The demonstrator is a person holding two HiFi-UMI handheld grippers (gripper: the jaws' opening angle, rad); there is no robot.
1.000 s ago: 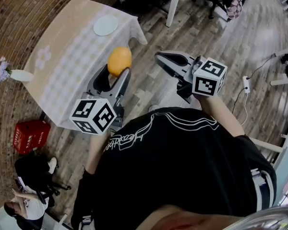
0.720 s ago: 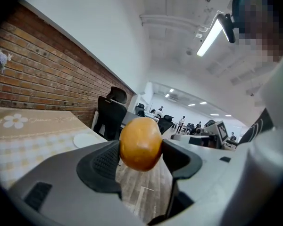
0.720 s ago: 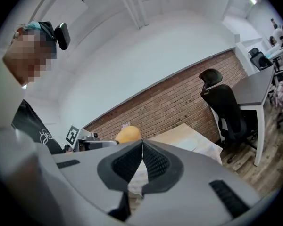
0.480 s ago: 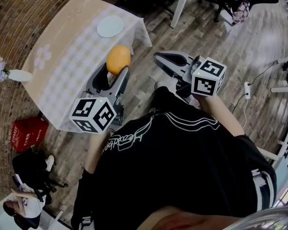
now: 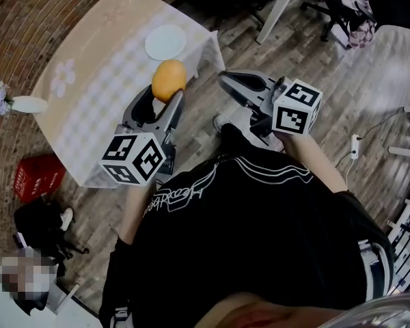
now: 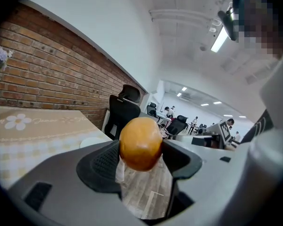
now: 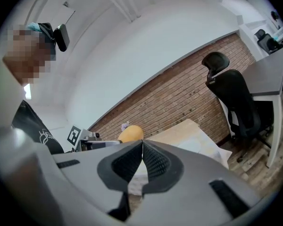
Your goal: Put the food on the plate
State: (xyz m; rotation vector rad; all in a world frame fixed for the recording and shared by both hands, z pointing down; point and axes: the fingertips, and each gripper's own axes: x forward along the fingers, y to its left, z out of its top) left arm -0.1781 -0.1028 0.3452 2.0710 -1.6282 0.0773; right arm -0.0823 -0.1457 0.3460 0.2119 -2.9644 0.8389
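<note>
My left gripper (image 5: 165,96) is shut on an orange bun-like food (image 5: 169,79), held in the air just off the table's near corner. In the left gripper view the food (image 6: 140,142) sits pinched between the two dark pads. A white plate (image 5: 165,42) lies on the table (image 5: 96,87) near its right end, beyond the food. My right gripper (image 5: 227,82) is shut with nothing in it, out over the wooden floor to the right of the table. In the right gripper view its pads (image 7: 142,160) meet tip to tip, and the food (image 7: 131,133) shows behind them.
The table carries a beige checked cloth with a flower print and a white vase of flowers (image 5: 20,104) at its left end. A red crate (image 5: 35,176) stands on the floor beside it. Office chairs (image 5: 342,12) and a desk leg (image 5: 273,12) stand farther off. A brick wall lies behind.
Both grippers have moved closer to the table, the left still carrying the food. The plate and table corner now sit nearer the food in the head view.
</note>
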